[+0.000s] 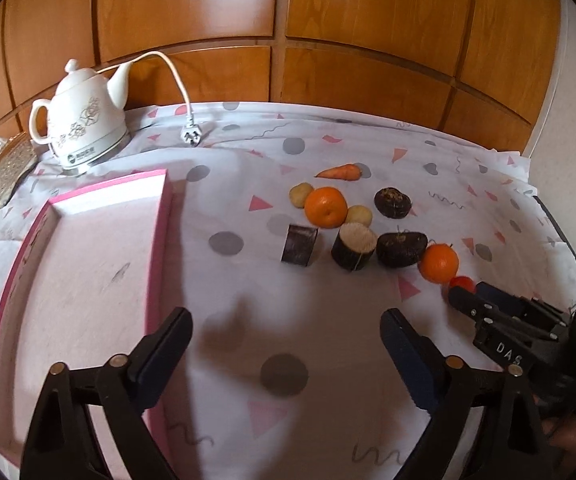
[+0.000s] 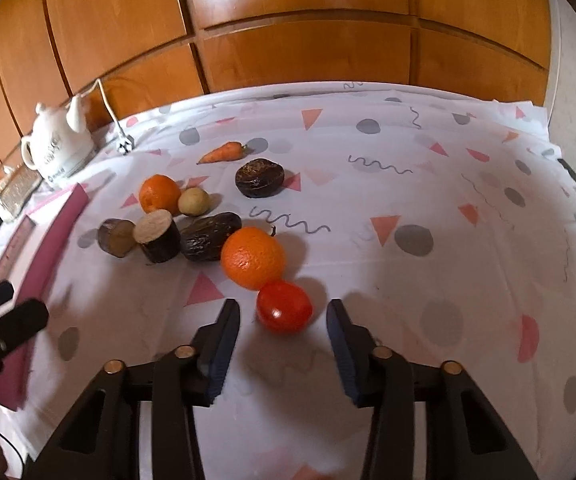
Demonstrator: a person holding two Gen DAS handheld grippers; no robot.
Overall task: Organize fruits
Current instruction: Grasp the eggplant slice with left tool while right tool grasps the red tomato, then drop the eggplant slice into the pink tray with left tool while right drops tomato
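My right gripper [image 2: 284,320] sits low over the patterned cloth [image 2: 427,184], its 2 fingers [image 2: 224,340] straddling a red tomato [image 2: 284,307]; gaps show on both sides, so the pads do not press it. Just beyond the tomato, touching it, lies an orange [image 2: 252,258]. Farther left sit 2 cut dark chunks [image 2: 158,236], a second orange [image 2: 159,194] and a carrot [image 2: 224,152] at the far side. My left gripper [image 1: 286,336] hangs spread wide over bare cloth, empty, with the pink tray [image 1: 88,260] at its left and the produce row far right.
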